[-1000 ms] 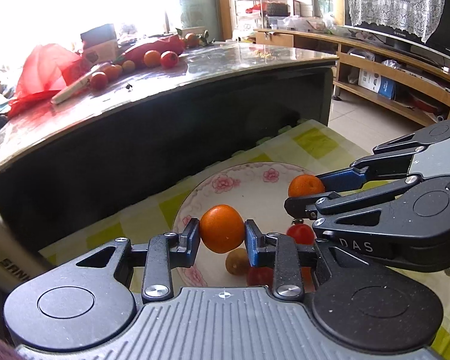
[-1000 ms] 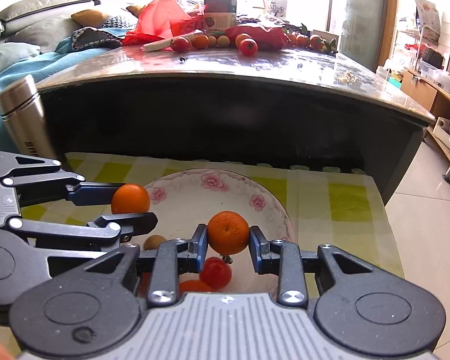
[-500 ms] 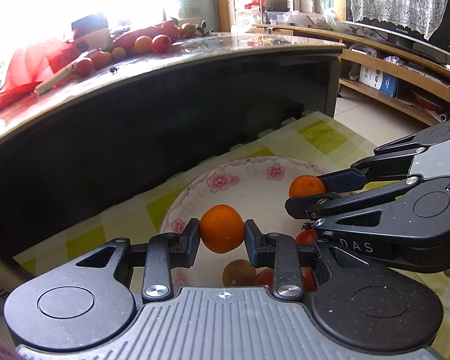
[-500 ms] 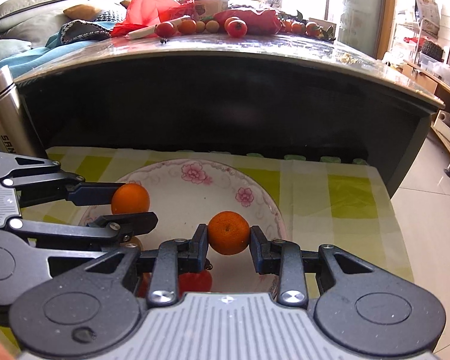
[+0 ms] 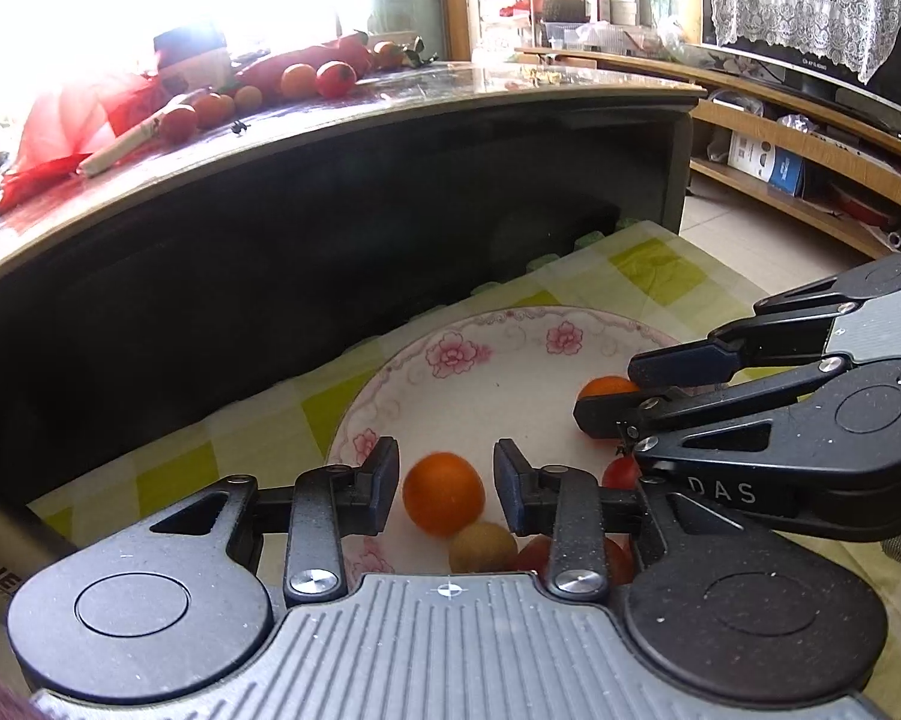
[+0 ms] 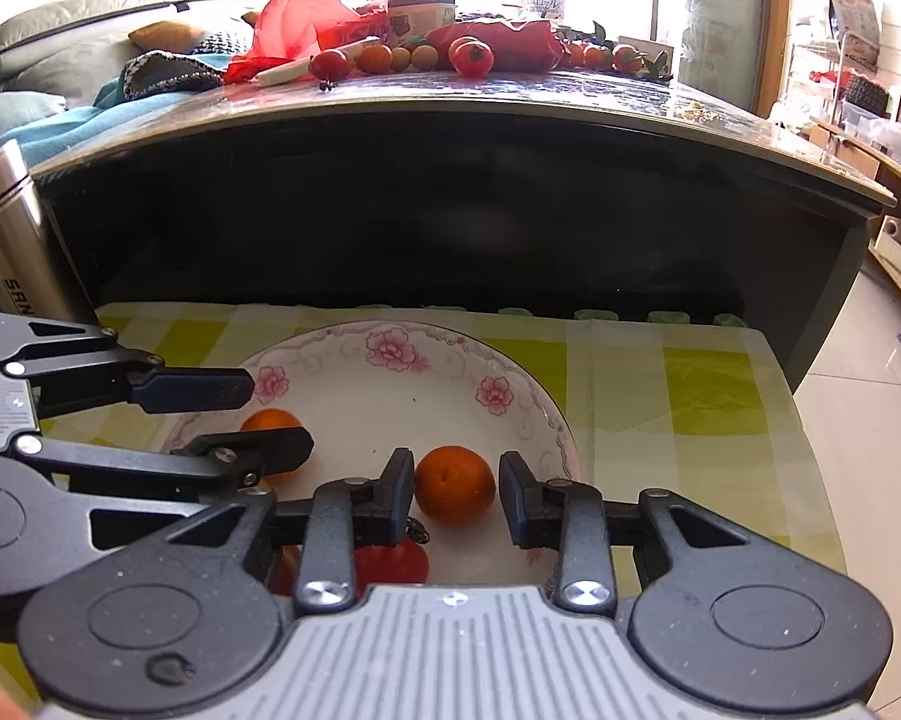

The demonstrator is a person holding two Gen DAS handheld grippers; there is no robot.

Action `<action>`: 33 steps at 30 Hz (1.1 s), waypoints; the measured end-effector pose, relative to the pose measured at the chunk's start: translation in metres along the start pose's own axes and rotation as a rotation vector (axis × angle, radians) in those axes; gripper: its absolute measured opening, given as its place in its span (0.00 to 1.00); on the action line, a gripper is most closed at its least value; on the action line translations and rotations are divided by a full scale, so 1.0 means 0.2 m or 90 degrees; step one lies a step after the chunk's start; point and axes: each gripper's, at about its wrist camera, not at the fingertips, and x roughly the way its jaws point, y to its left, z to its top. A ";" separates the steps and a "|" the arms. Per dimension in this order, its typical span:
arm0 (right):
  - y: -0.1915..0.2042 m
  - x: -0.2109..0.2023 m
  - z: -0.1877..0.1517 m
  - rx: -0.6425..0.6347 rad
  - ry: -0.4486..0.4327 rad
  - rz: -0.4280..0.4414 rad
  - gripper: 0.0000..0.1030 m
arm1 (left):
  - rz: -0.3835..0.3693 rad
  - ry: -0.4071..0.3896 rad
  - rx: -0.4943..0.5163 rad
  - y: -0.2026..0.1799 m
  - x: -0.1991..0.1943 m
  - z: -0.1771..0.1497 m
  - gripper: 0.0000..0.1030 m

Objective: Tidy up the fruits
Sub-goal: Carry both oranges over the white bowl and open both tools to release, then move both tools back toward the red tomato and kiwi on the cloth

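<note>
While both grippers are held low over the flowered plate [image 6: 513, 363], which is set on the yellow-checked cloth [image 6: 708, 384] of the lower bench, the jaws of each are seen parted, with nothing clenched. Between the spread jaws of the left gripper [image 5: 447, 483] an orange [image 5: 443, 493] is seen with a gap on either side; whether it is already resting on the plate or only just above it cannot be told, though its outline is slightly blurred. A second orange [image 6: 455, 485] is framed in the same way by the right gripper [image 6: 457, 491], nearly touching the left-hand pad but free of the other, toward the plate's right rim. Beneath and behind these, a tomato [image 6: 390, 564] and a small brownish fruit [image 5: 482, 547] are found at the near edge of the plate. More fruit [image 6: 471, 55] is left on the upper bench, beside a red bag [image 6: 297, 24], so the sorting is judged unfinished. Risk is judged to lie mostly in rolling: the plate is shallow, and a round orange let go near the rim could be carried over it onto the cloth and off the bench edge. Fruit already placed could be knocked by a pad if the jaws are drawn back low or sideways rather than lifted clear. Collision between the two grippers is also possible, since they are held close together over one plate.
</note>
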 end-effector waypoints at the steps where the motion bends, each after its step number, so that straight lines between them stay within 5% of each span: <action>1: 0.00 -0.01 0.00 0.003 -0.002 0.000 0.37 | 0.000 -0.002 0.000 0.00 0.00 0.00 0.44; 18: 0.09 -0.43 0.09 0.034 -0.064 0.025 0.39 | 0.008 -0.061 -0.035 0.01 -0.40 0.07 0.50; 33: 0.28 -0.59 -0.25 0.014 0.031 0.058 0.39 | -0.011 0.025 -0.012 -0.09 -0.60 -0.21 0.51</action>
